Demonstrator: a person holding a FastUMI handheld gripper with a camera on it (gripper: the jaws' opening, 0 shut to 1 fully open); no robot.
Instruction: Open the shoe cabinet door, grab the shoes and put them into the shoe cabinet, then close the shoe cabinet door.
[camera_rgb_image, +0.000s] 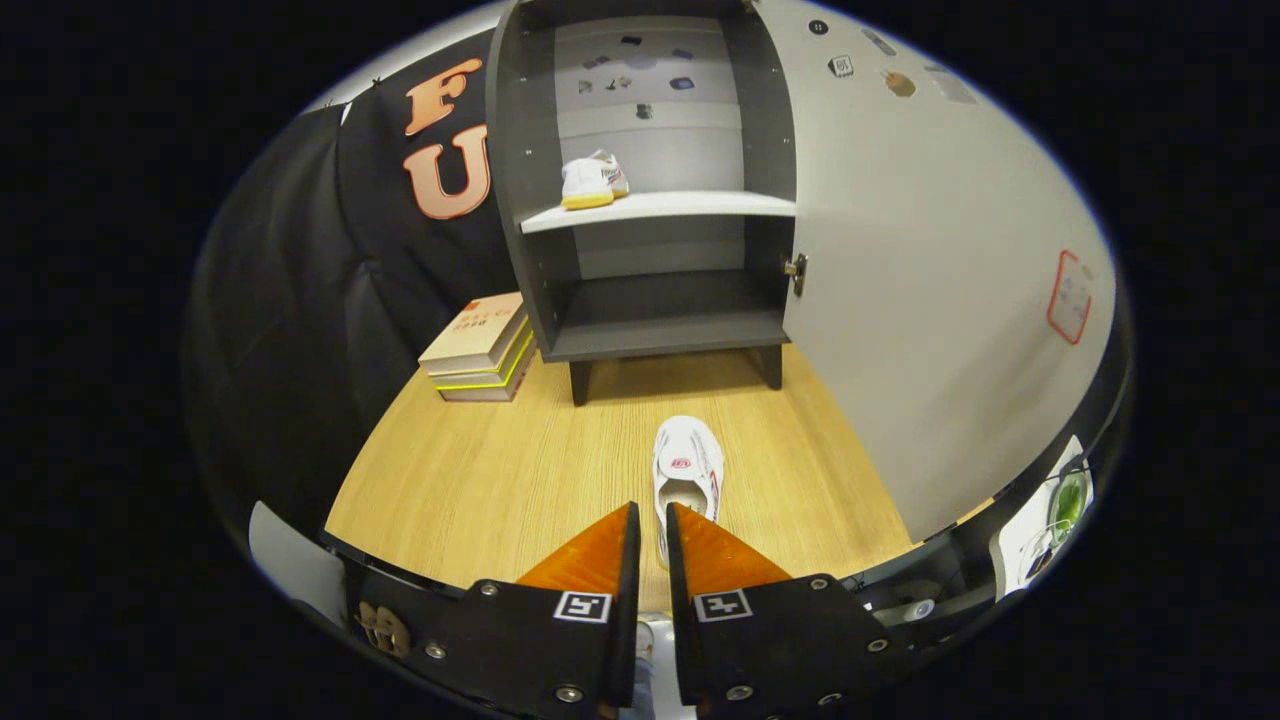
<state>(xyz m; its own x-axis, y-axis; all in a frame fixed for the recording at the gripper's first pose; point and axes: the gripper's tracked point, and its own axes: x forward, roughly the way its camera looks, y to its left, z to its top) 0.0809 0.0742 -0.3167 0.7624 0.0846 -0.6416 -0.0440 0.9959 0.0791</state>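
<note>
claw (651, 520) fingers nearly together, gripping heel edge of white low-top sneaker (686, 470) on wooden surface (480, 470); thin pinch risks slip before dark grey cabinet (650, 330).

A stack of books (480, 348) lies on the wooden table (480, 470), its top cover pale with a red patch at one corner, the books beneath it showing yellow edges. Black cloth (300, 300) hangs behind the stack. A red-outlined sticker (1068, 297) is stuck on a pale panel.
</note>
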